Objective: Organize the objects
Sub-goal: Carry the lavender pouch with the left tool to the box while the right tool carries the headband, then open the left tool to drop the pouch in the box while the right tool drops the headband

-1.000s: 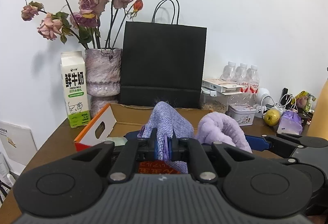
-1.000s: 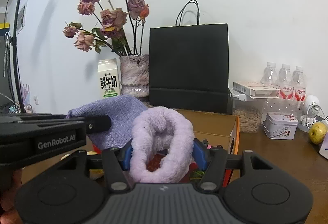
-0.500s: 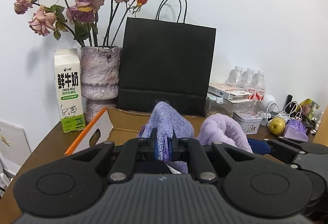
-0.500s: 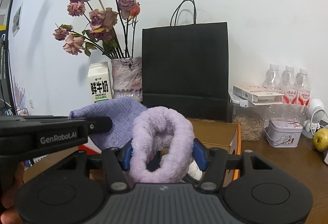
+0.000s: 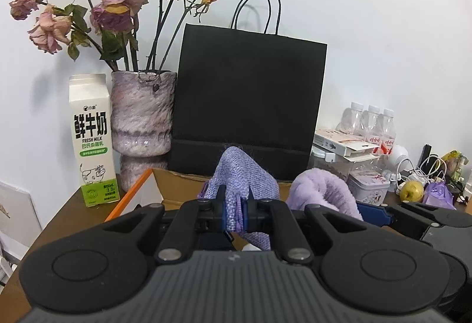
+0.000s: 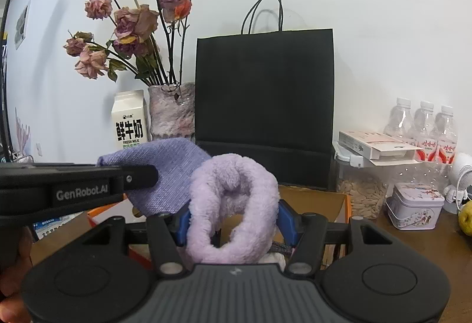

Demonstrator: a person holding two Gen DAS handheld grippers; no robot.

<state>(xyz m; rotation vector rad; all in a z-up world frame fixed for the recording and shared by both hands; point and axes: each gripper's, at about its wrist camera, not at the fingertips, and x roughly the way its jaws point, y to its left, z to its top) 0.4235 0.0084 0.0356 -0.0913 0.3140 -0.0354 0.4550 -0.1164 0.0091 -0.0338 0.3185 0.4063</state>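
Note:
My left gripper point(image 5: 234, 206) is shut on a lilac knitted cloth point(image 5: 242, 175) that stands up in a peak between its fingers. My right gripper point(image 6: 233, 218) is shut on a fluffy lilac loop point(image 6: 233, 172), its blue pads pressing both sides. Both pieces hang over an open cardboard box point(image 6: 318, 199) with orange edges. In the right wrist view the left gripper point(image 6: 138, 178) shows side-on at the left, with the knitted cloth point(image 6: 168, 169) touching the loop. Whether the two pieces are joined is hidden. The left wrist view shows the fluffy loop point(image 5: 321, 190) at the right.
A black paper bag point(image 5: 247, 98) stands just behind the box. To its left are a vase of dried roses point(image 5: 143, 113) and a milk carton point(image 5: 93, 140). On the right stand water bottles point(image 6: 424, 125), a jar of seeds point(image 6: 362, 193), a small tin point(image 6: 413, 205) and a pear point(image 5: 411, 190).
Both grippers have moved together toward the black bag and the wall, carrying the lilac pieces. The bag looks larger and the box has slid lower in view. Neither grip has changed.

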